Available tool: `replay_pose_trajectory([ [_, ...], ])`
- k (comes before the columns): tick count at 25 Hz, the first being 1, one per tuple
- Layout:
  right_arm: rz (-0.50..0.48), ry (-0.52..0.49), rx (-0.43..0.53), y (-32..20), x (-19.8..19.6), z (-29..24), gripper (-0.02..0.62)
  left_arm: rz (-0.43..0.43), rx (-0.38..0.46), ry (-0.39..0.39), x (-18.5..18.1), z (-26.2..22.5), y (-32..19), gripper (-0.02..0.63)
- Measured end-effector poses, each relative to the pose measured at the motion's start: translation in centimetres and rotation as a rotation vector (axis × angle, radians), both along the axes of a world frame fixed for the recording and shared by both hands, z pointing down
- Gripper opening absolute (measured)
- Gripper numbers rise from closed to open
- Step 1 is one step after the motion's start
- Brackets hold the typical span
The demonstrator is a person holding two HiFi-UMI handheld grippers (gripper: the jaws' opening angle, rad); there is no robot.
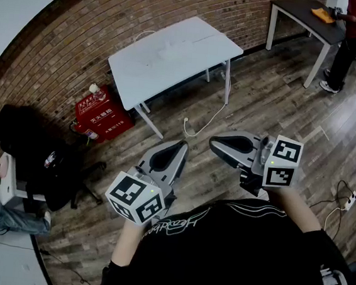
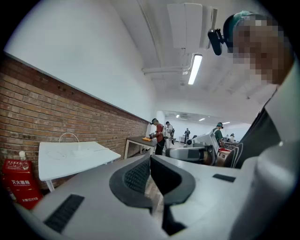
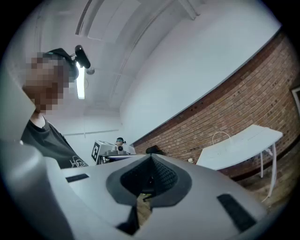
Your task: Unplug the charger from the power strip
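Observation:
A white table [image 1: 175, 53] stands against the brick wall, well ahead of me. On it lie a white cable loop [image 1: 142, 35] and a pale flat thing [image 1: 169, 45], too small to make out as strip or charger. A white cord [image 1: 214, 114] hangs from the table to the floor. Both grippers are up in front of my chest, far from the table. My left gripper [image 1: 181, 146] is shut and empty, and so is my right gripper [image 1: 214, 142]. The left gripper view shows the table [image 2: 75, 157] and the right gripper view shows it too [image 3: 239, 145].
A red box [image 1: 103, 115] sits on the floor left of the table. Further left is a black chair draped with dark cloth [image 1: 32, 145]. A white power strip [image 1: 351, 201] lies on the floor at the right. A person [image 1: 348, 39] stands by a dark table [image 1: 308, 16].

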State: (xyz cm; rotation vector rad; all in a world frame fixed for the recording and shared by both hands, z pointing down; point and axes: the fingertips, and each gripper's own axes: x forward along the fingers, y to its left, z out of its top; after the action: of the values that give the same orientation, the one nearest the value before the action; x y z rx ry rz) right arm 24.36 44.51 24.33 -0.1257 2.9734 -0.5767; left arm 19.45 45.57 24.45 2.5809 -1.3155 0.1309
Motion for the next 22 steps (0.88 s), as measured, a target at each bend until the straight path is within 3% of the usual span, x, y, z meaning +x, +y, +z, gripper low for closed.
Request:
replay_pose_trajectory([
  [12,0.054,0.044,0.07,-2.7,3.2,0.5,-0.003,-0.016,-0.005,0.004,2.0,0.4,-2.2,0.006],
  [17,0.103,0.022,0.029,-4.4,3.8,1.2,-0.003,-0.035,-0.026,0.011,1.0,1.3,-3.2,0.006],
  [22,0.167,0.079,0.044,-6.8,4.0,3.5,-0.002,-0.073,-0.035,0.027,-1.7,2.5,-5.6,0.006],
])
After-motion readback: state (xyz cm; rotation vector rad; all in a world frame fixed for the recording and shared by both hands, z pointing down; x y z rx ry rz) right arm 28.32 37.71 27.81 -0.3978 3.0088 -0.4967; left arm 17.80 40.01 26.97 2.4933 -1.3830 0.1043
